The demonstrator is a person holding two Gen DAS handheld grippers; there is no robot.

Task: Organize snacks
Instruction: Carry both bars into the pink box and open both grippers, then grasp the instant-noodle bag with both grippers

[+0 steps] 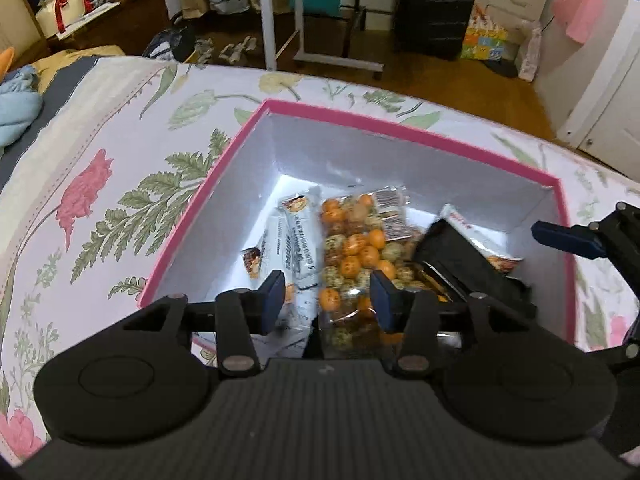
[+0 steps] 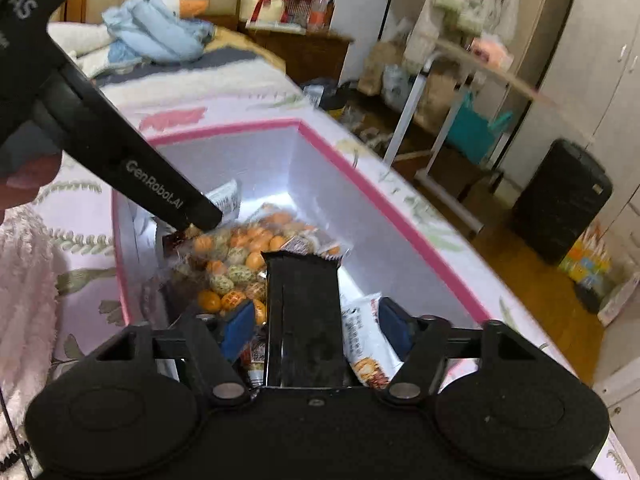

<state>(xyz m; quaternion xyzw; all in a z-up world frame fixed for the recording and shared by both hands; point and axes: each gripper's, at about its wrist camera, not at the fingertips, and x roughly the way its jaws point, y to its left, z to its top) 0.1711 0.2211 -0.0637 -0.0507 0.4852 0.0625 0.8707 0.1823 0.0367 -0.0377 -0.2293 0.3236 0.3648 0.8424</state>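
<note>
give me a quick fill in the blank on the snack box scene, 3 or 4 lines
The snacks lie in a box with a ____ rim.
The clear bag holds orange and speckled ____ snacks.
The black packet lies between the open fingers of the ____ gripper.
The box sits on a ____-patterned bedspread.

Missing words: pink; round; right; floral

A home bedroom; floral-sheeted bed (image 1: 100, 168), black suitcase (image 1: 436, 8), wardrobe (image 2: 592, 80).

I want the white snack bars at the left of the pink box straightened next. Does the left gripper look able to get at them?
Probably yes. The left gripper is open above the pink-rimmed cardboard box, and the white-wrapped snack bars lie uncovered just ahead, beside the clear bag of orange and speckled nuts.
</note>
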